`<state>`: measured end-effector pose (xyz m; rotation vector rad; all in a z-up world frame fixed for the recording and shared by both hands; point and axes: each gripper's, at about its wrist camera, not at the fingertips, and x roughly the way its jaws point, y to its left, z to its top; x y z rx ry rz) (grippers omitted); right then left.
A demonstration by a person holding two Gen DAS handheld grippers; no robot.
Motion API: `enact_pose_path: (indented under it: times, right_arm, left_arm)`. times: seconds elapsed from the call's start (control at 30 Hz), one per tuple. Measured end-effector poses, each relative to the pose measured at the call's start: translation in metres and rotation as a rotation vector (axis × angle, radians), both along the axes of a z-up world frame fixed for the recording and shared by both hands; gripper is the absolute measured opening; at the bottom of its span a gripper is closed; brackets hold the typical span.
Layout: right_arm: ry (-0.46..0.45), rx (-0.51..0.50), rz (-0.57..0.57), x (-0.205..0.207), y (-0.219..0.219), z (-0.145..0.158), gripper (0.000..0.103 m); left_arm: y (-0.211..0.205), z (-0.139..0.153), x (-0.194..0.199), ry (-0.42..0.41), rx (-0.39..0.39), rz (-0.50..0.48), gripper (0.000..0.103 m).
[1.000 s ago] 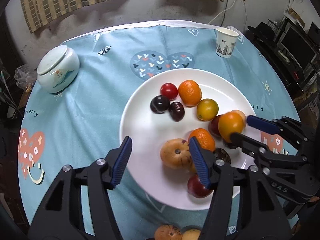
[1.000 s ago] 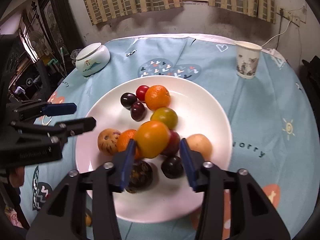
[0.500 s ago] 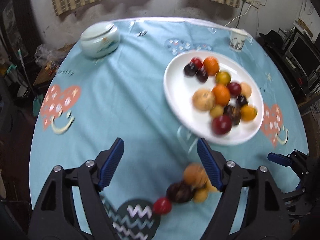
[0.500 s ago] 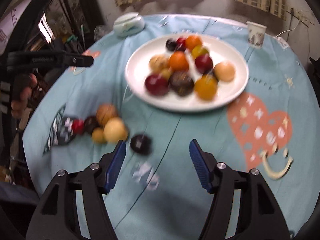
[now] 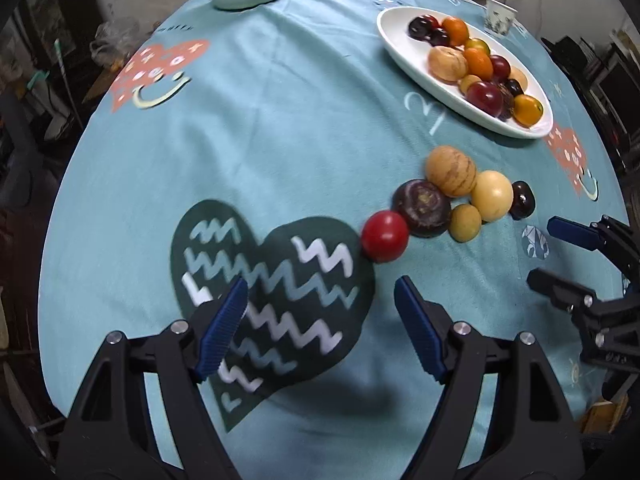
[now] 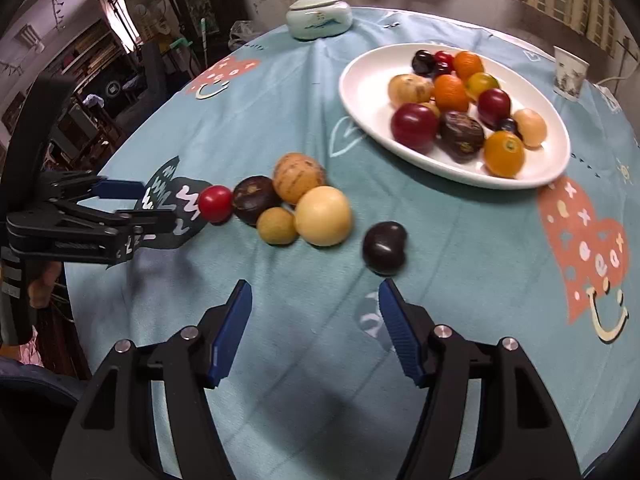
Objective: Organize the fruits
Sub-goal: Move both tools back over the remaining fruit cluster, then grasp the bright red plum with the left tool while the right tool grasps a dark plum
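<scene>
Orange fruit (image 6: 504,153) now on plate (image 6: 360,92), right tool (image 6: 314,330) emptied

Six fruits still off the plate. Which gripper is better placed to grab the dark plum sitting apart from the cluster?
Right. The dark plum lies just ahead of the right gripper, near its open jaws. The left gripper, also open, faces the red fruit at the cluster's far end.

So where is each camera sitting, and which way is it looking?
Left wrist: rides the left gripper, looking along its open fingers across the table at the red tomato; the right gripper shows at the right edge.
Right wrist: rides the right gripper, facing the dark plum; the left gripper shows at the left edge.
Both see the loose fruits, white plate and paper cup.
</scene>
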<state>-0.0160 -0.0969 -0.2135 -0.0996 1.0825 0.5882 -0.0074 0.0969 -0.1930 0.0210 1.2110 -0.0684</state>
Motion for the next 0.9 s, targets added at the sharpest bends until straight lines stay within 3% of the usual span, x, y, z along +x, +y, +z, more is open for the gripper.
enact_pose_path:
  times: [0.17,0.23,0.27,0.33,0.63,0.7,0.73,0.9]
  right_arm:
    - [0.013,-0.030,-0.007,-0.001,-0.002,0.000,0.066]
    - [0.025,-0.041,-0.028,0.001,-0.008,-0.001,0.066]
    - [0.025,-0.045,-0.038,0.002,-0.011,-0.001,0.066]
    - [0.023,-0.051,-0.054,0.004,-0.015,-0.002,0.066]
    - [-0.016,-0.126,-0.049,0.033,-0.005,-0.016,0.066]
    - [0.004,-0.145,-0.003,0.039,0.001,-0.020,0.030]
    - [-0.004,-0.183,0.012,0.039,0.004,-0.021,0.027]
    - [-0.027,-0.133,0.013,0.035,-0.005,-0.001,0.027]
  left_arm:
    - [-0.023,-0.009,0.019,-0.043,0.015,-0.112,0.075]
    - [-0.028,-0.018,0.025,-0.029,0.006,-0.162,0.060]
    - [-0.029,-0.023,0.027,-0.005,-0.007,-0.181,0.037]
    - [-0.031,-0.024,0.029,-0.009,-0.018,-0.212,0.030]
    - [-0.011,0.012,0.030,-0.053,-0.109,-0.160,0.029]
    - [-0.010,0.019,0.028,-0.063,-0.109,-0.152,0.029]
    - [-0.011,0.021,0.027,-0.063,-0.115,-0.149,0.029]
    - [-0.016,0.034,0.025,-0.081,-0.144,-0.152,0.029]
